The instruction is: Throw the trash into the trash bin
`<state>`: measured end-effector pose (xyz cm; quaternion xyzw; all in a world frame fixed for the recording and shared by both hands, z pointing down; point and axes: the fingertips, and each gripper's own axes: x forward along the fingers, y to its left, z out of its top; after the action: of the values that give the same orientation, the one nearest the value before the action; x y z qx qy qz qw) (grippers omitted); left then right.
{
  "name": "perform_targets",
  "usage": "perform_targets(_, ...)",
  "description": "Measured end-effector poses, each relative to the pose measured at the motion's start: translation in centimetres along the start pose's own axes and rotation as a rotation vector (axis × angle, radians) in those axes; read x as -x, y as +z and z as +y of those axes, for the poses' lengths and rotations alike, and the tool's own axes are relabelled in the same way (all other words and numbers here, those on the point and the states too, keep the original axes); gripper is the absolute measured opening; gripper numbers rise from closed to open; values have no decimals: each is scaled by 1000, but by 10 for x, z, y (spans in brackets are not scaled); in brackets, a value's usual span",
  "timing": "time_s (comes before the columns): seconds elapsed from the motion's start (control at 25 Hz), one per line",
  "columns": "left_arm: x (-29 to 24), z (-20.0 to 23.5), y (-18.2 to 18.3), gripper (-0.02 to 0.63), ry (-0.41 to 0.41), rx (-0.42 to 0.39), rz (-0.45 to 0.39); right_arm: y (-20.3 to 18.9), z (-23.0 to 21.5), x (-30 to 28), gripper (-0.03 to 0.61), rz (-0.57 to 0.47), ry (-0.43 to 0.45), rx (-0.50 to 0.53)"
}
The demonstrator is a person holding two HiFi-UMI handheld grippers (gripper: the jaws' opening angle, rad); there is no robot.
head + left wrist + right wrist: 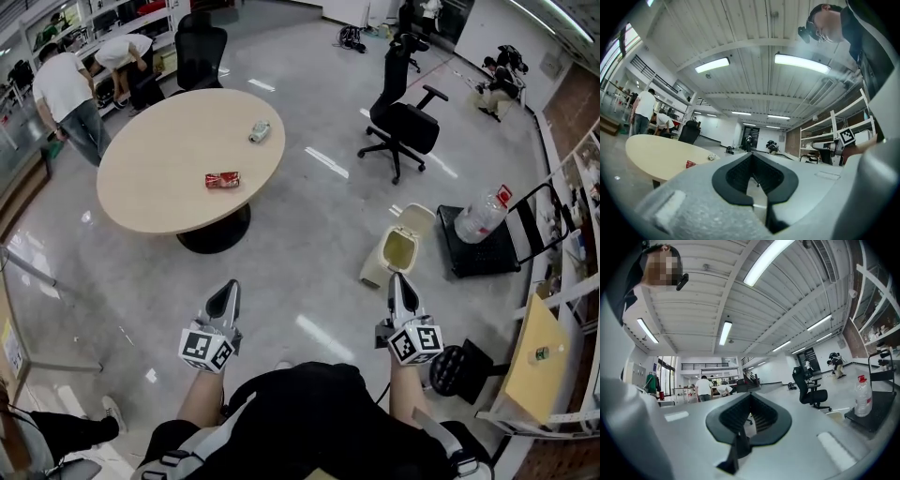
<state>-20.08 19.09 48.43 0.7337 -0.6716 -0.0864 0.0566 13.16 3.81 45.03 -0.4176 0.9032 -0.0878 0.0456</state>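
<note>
Left gripper (225,298) closed, empty. Right gripper (401,286) closed, empty. Both over floor, short of worktop (155,141). Crushed red can (223,180) near worktop's near edge, silvery can (260,131) by far-right edge. Open trash bin (375,272) on floor, apart. Risk: flat can skids off edge under pinch.

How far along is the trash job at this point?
Nothing looks done: the red can and the pale can lie on the table. Nothing in hand: left gripper and right gripper are shut, empty. Remaining: carry both to the open trash bin.
</note>
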Motion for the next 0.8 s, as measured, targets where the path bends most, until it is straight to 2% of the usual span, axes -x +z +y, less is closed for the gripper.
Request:
perform_targets(0.28,22,50,-1,0,136,7,-5,-14,36,-55,5,40,124,9)
perform_targets(0.44,19,74,1,0,201,-20,-10,-19,44,-97,5,34,195,18)
perform_targets(0.8,-1,104,31,0,349,-61,-68,-27,48,-205,5,34,342,-53)
